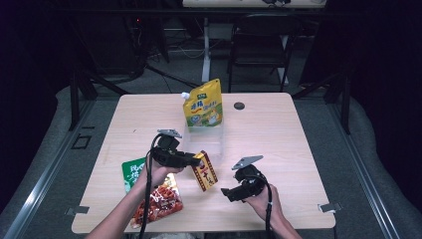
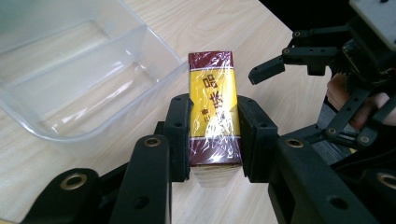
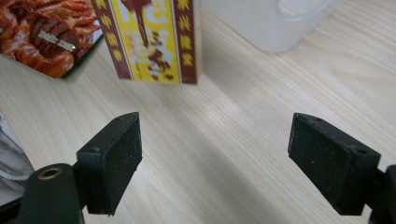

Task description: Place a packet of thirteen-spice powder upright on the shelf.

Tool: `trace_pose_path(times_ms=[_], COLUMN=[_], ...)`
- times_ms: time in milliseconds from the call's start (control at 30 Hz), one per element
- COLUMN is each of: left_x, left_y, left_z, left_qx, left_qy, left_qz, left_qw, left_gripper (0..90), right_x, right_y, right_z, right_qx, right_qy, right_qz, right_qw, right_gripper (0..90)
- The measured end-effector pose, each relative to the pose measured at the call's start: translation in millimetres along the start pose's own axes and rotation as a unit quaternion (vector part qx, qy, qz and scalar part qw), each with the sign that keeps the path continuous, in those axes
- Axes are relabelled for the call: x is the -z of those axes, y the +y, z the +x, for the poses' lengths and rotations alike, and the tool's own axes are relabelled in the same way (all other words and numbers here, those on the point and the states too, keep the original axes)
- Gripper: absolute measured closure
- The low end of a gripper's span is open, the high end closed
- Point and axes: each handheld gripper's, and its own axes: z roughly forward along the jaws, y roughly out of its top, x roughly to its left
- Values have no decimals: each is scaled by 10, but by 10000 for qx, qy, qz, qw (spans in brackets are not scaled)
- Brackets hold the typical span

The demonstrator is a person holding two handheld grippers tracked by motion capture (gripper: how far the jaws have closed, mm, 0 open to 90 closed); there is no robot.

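Bare table [image 1: 278, 144] lies open right of the clear tub [image 1: 203, 140], while snack bags [image 1: 154, 196] crowd the near-left.

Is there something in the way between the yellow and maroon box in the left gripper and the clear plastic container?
Nothing visible does. The left gripper holds the box just beside the clear container, whose open top is empty. The yellow pouch leans at its far end.

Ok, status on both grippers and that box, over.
Left gripper shut on the yellow box, beside the clear tub. Right gripper open, nothing between its pads. Nothing blocking the tub.
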Motion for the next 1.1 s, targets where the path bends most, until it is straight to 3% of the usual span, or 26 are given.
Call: trace_pose_path(times_ms=[133, 400, 800, 1100], left_x=[46, 116, 173, 285], left_y=[46, 161, 326, 462], left_z=[-2, -22, -78, -98], left_qx=[-197, -590, -899, -1005], left_qy=[138, 147, 184, 150], left_qz=[130, 275, 434, 346], left_qw=[9996, 9978, 9948, 9942], left_gripper=[686, 686, 685, 685], right_x=[29, 118, 176, 190], right_y=[-79, -138, -147, -148], right_z=[-79, -233, -312, -343], right_qx=[-28, -188, -252, -337], right_qy=[-62, -144, -244, -298], right_qz=[59, 30, 2, -18], right_qw=[10000, 9997, 9994, 9990], right_gripper=[170, 171, 173, 175])
